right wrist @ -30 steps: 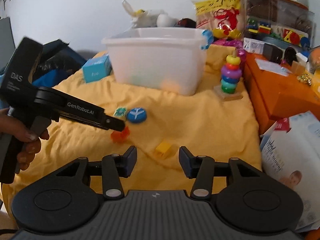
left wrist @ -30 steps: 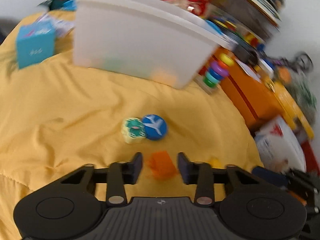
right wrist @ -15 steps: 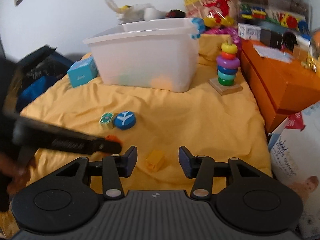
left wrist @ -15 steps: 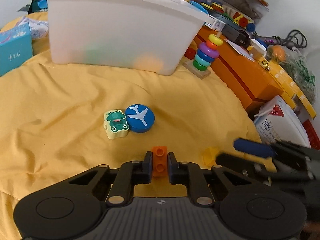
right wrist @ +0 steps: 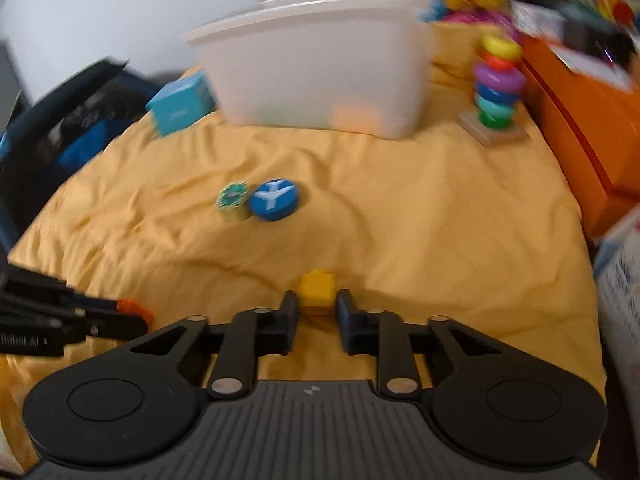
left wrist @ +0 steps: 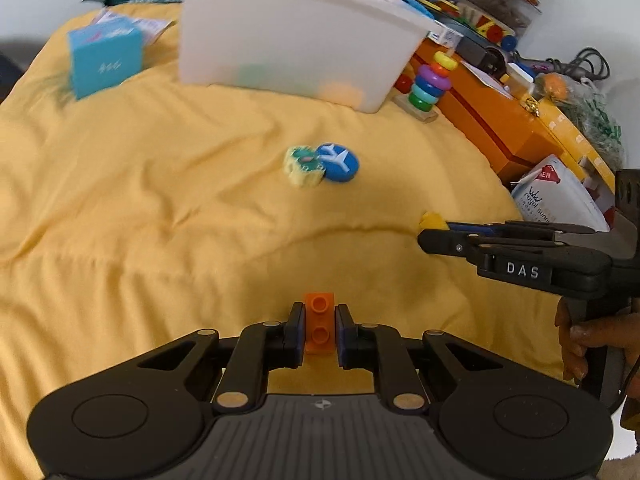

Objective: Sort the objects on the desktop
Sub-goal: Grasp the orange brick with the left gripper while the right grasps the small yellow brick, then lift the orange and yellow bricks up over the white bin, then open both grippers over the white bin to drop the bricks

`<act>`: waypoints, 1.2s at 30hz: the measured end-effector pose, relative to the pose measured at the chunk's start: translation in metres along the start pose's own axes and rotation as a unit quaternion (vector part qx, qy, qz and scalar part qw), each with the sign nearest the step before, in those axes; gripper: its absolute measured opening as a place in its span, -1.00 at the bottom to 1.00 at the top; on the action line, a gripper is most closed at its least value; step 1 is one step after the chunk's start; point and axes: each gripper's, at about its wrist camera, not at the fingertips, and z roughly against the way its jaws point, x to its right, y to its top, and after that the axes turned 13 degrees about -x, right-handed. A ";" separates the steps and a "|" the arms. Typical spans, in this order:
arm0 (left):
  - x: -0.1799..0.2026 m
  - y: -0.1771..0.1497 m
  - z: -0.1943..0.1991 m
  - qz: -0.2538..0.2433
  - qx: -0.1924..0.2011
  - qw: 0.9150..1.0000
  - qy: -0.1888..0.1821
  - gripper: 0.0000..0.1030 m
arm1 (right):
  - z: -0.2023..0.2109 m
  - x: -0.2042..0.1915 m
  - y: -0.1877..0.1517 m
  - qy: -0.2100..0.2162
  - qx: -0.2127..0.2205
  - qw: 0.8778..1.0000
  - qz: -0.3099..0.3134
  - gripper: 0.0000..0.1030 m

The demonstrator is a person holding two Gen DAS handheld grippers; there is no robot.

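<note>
The left gripper (left wrist: 319, 326) jaws clamp an orange brick (left wrist: 319, 322) above the yellow cloth (left wrist: 160, 200), while the right gripper (right wrist: 313, 308), jaws narrowly parted, straddles a yellow brick (right wrist: 317, 287), the white bin (right wrist: 320, 64) well ahead.

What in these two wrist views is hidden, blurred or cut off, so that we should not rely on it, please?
- White bin: contents show only as faint colours through its wall, both views.
- Yellow brick: right wrist view is motion-blurred, so contact with the right gripper is unclear; in the left view that gripper's tip covers most of it.
- Green token: design smeared by blur.
- Orange brick: sides covered by the left gripper pads.
</note>
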 end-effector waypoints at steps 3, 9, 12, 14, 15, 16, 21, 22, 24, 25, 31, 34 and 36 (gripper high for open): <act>0.002 -0.003 0.002 -0.003 0.005 1.000 0.007 -0.66 | 0.007 -0.014 -0.004 -0.014 0.009 0.999 0.036 -0.65; 0.008 -0.001 0.017 -0.019 0.027 0.999 0.015 -0.66 | 0.036 -0.038 -0.009 -0.020 0.057 0.994 0.091 -0.65; 0.010 0.008 0.030 -0.026 0.048 0.998 0.017 -0.66 | 0.047 -0.041 -0.005 -0.023 0.072 0.992 0.097 -0.65; 0.013 0.015 0.041 -0.033 0.064 0.997 0.019 -0.66 | 0.053 -0.040 0.001 -0.025 0.084 0.991 0.097 -0.65; 0.014 0.020 0.047 -0.037 0.072 0.997 0.019 -0.66 | 0.056 -0.041 0.004 -0.028 0.090 0.991 0.098 -0.65; 0.015 0.025 0.051 -0.040 0.080 0.996 0.019 -0.66 | 0.057 -0.041 0.007 -0.032 0.096 0.990 0.100 -0.65; 0.019 0.050 0.072 -0.049 0.119 0.992 0.010 -0.66 | 0.058 -0.039 0.027 -0.071 0.115 0.983 0.124 -0.65; 0.020 0.056 0.076 -0.053 0.126 0.991 0.010 -0.66 | 0.060 -0.036 0.034 -0.069 0.120 0.983 0.123 -0.65; 0.021 0.070 0.083 -0.063 0.141 0.988 0.013 -0.66 | 0.063 -0.035 0.047 -0.073 0.134 0.980 0.127 -0.65; 0.021 0.079 0.088 -0.068 0.150 0.986 0.017 -0.66 | 0.064 -0.035 0.056 -0.077 0.144 0.978 0.130 -0.65; 0.017 0.138 0.116 -0.100 0.208 0.972 0.047 -0.66 | 0.075 -0.035 0.102 -0.091 0.198 0.968 0.127 -0.65; 0.015 0.170 0.124 -0.112 0.226 0.965 0.065 -0.66 | 0.080 -0.033 0.126 -0.094 0.218 0.964 0.120 -0.64; 0.015 0.191 0.126 -0.118 0.233 0.962 0.077 -0.66 | 0.083 -0.029 0.142 -0.102 0.230 0.961 0.115 -0.64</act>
